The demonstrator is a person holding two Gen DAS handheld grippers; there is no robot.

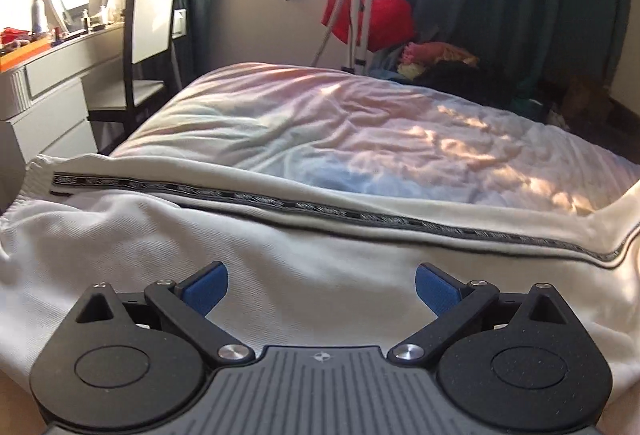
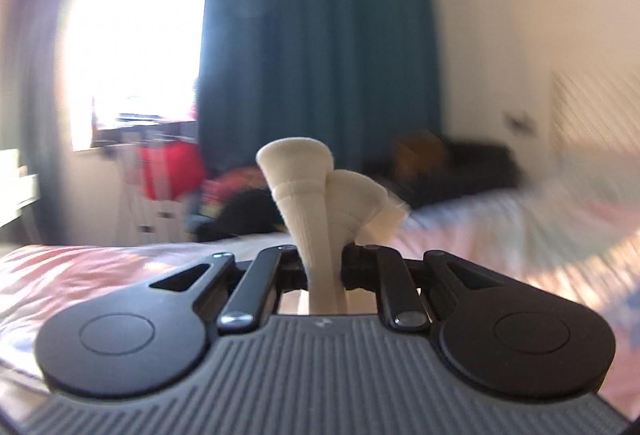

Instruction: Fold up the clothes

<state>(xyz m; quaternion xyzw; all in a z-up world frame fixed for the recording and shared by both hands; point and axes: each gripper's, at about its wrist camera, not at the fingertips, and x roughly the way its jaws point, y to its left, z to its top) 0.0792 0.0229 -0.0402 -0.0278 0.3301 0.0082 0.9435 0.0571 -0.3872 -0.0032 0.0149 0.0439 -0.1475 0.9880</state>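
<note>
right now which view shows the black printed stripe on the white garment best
The left wrist view: the black printed stripe runs across the white garment spread on the bed, beyond the open left gripper. The right wrist view shows no stripe, only bunched white cloth clamped in the shut right gripper.

garment (image 1: 280, 275) on the bed (image 1: 360, 139), chair (image 1: 148, 47) left, tripod (image 1: 360, 7) behind
</note>
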